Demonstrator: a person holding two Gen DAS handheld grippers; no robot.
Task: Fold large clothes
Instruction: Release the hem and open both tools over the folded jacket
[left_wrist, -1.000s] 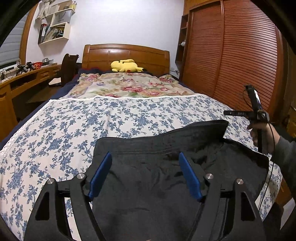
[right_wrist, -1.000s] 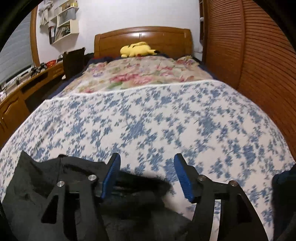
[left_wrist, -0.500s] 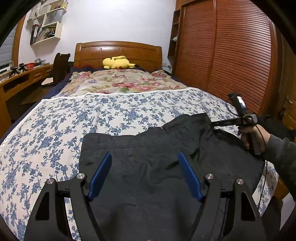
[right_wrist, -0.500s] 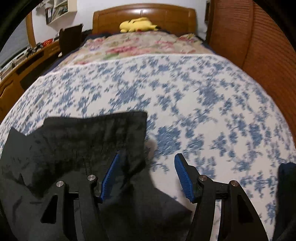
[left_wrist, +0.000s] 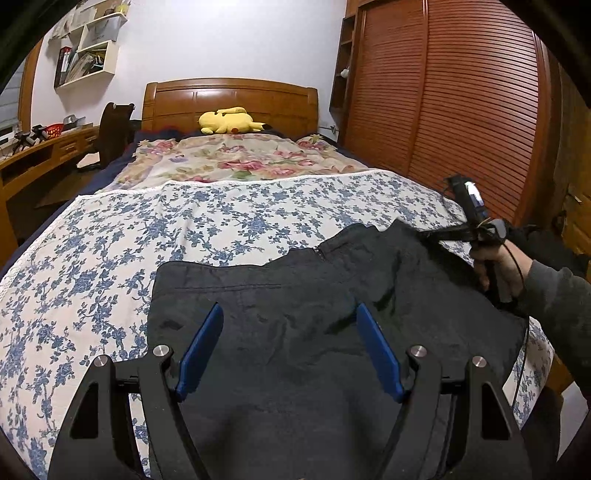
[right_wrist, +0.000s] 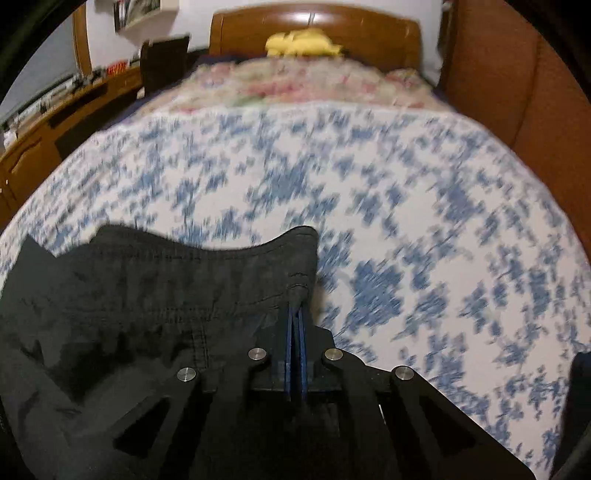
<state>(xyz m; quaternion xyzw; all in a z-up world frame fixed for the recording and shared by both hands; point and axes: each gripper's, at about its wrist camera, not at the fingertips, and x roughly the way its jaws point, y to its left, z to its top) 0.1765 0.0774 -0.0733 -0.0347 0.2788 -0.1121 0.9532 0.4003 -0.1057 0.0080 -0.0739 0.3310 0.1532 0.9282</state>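
Now my right gripper (right_wrist: 295, 314) has just snapped shut on the right corner of the trousers (left_wrist: 295, 332) waistband, cloth pinched between its pads. My left gripper (left_wrist: 290, 343) hangs wide open over the middle of the cloth, gripping nothing. The waistband runs across me, left to right, its left corner lying ahead and to the left of my free gripper. Everything lies on the bed (left_wrist: 110, 240), under a blue-flowered cover; wardrobe (left_wrist: 461, 110) to the right.

Open blue-flowered white bedspread (left_wrist: 110, 236) beyond the crumpled black garment (left_wrist: 295, 295); bounded by yellow plush toy (left_wrist: 229, 121) at the headboard, slatted wooden wardrobe doors (left_wrist: 461, 92) alongside.
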